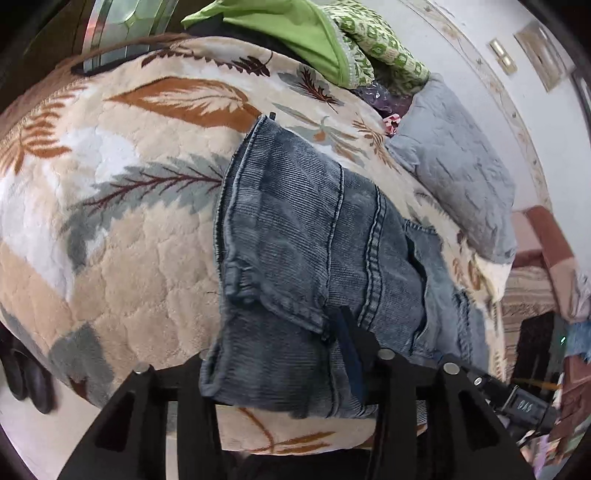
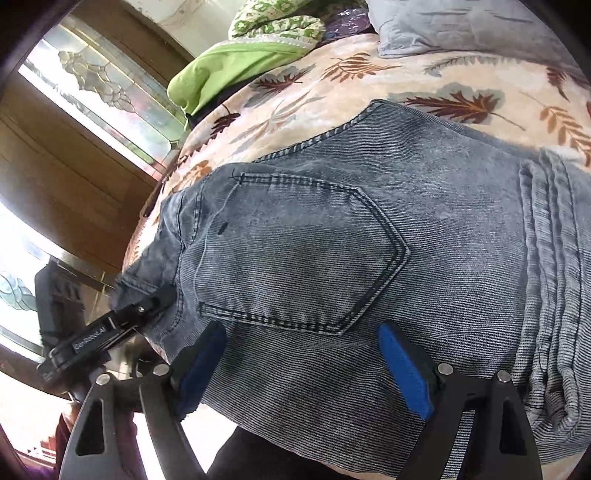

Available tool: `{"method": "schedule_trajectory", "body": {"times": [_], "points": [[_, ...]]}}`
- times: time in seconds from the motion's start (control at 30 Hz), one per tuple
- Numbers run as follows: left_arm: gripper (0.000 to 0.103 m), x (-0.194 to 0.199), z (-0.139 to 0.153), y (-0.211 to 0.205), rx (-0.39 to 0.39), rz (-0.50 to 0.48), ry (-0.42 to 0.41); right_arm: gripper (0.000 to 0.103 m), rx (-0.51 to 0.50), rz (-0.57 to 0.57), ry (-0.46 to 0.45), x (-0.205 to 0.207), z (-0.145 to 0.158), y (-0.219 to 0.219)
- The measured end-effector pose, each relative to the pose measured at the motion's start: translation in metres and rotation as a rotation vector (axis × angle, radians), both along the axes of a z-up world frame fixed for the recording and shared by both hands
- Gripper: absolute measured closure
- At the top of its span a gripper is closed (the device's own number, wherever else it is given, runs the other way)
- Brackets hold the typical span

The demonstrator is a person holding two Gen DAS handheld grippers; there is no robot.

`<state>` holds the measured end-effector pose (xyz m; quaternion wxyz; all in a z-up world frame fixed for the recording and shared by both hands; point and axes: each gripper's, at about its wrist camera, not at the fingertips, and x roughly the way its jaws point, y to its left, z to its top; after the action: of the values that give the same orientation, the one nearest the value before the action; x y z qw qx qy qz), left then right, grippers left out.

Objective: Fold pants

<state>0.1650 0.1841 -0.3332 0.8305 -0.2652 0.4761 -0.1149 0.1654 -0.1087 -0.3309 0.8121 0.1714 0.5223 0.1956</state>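
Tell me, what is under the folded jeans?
The jeans lie on a leaf-patterned blanket. What the denim covers cannot be seen.

Open blanket to the left, clutter along the far edge.

Wide bare stretch of leaf-patterned blanket [image 1: 122, 206] left of the folded jeans [image 1: 314, 240]; blocked at the far side by a green garment [image 1: 295, 33] and patterned green cloth [image 1: 376, 44], on the right by a grey pillow [image 1: 454, 166] close beside the denim.
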Motion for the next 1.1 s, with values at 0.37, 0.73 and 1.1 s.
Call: {"method": "schedule_trajectory", "body": {"times": [0.37, 0.73, 1.1], "points": [[0.083, 0.001, 0.018, -0.018, 0.118, 0.015, -0.033, 0.022, 0.134, -0.059, -0.005, -0.003, 0.001, -0.022], [0.083, -0.025, 0.081, -0.042, 0.159, -0.049, -0.177, 0.068, 0.181, -0.059, 0.067, 0.031, -0.014, -0.021], [0.084, -0.040, 0.167, -0.127, 0.236, -0.250, -0.353, 0.071, 0.419, -0.201, 0.042, 0.004, 0.001, -0.122]]}}
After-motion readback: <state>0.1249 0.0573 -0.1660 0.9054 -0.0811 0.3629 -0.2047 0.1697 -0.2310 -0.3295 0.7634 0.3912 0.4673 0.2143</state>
